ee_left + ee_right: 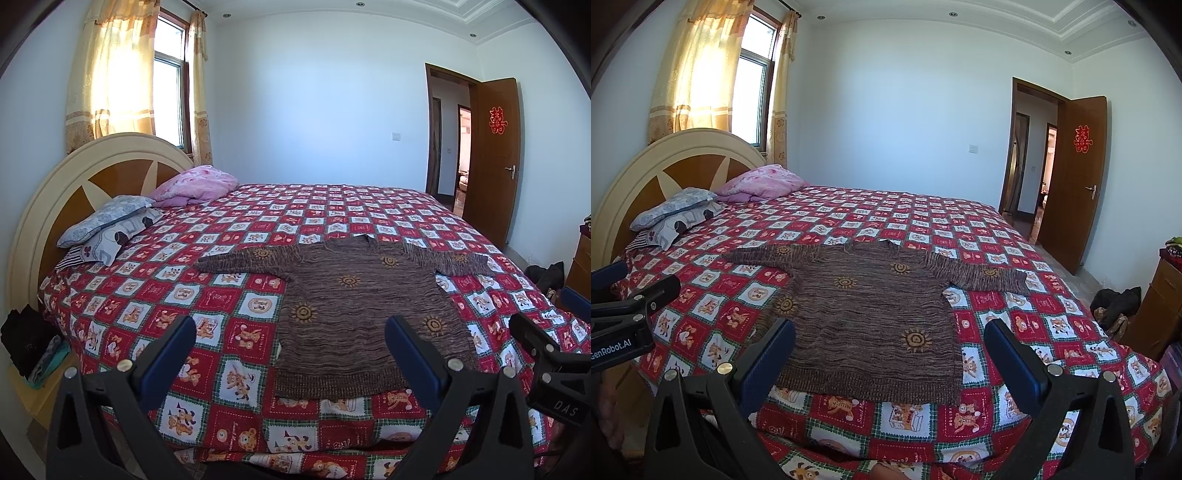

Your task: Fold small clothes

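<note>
This is a bedroom in a home. A wide bed [258, 229] fills the room, spread with a red-and-white checked cover printed with cartoon bears, against a rounded cream and brown headboard [92, 173]. Pillows [107, 221] and a crumpled pink quilt [199, 182] lie at its head. Yellow curtains [110, 74] hang over a sunlit window [168, 81]. A wooden door [493, 162], bearing a red paper decoration [497, 120], stands open onto a hallway.

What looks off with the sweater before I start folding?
Nothing stands out. The sweater lies flat on the bedspread, sleeves spread, hem near the bed's edge. Both grippers are open above it.
</note>
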A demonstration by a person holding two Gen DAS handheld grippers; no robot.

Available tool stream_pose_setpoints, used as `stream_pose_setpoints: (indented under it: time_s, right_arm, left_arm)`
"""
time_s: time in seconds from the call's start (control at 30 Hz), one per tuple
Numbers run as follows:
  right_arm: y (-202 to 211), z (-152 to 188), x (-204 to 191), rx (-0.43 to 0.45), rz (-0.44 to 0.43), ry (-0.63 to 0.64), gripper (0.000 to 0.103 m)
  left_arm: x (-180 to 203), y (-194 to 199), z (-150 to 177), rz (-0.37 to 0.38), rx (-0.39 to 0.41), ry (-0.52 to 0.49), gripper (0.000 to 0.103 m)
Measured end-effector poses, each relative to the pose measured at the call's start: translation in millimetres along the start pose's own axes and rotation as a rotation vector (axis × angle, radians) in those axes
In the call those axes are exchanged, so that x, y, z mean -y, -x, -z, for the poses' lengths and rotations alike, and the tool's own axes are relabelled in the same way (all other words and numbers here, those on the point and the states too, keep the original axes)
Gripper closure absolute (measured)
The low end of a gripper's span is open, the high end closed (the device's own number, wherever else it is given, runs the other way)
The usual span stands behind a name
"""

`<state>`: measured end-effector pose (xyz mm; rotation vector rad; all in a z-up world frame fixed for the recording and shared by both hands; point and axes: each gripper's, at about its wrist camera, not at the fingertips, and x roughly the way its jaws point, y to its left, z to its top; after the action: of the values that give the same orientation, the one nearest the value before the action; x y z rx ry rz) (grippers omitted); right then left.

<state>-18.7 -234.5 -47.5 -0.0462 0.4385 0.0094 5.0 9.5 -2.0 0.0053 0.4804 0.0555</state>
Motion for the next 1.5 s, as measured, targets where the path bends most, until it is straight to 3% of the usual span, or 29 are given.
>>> stream_pose_setpoints:
  time_s: [1.5]
  right_arm:
    - [-5.6,4.0,0.1,-0.021,-0.012,0.006,0.001]
  left_arm:
    - [-3.3,-5.7,2.3,-0.002,-0.006,-0.007,0.0]
